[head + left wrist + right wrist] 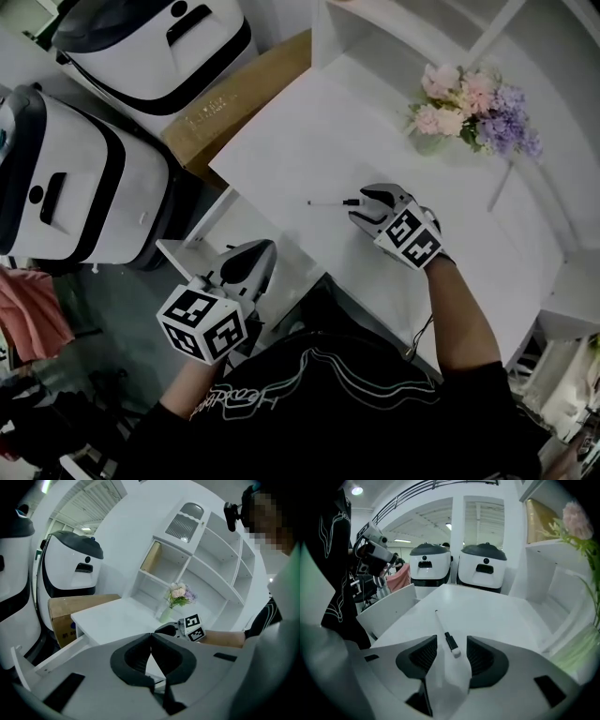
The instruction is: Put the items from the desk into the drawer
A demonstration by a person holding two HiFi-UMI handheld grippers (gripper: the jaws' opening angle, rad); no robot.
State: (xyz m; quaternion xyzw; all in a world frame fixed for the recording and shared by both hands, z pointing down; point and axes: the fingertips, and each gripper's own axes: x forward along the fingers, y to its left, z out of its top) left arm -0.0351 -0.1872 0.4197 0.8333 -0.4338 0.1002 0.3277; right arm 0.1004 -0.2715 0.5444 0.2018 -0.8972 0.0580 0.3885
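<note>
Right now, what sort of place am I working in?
Probably a lab or test hall staged as a home office: a white desk with open shelves and a vase of flowers, but big white machines stand beside it under a high industrial ceiling.

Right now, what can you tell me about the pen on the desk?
The pen is thin, with a long white shaft, a black section and a white end. It lies flat on the white desk. Its black end sits between the open jaws of the right gripper, which do not touch it.
</note>
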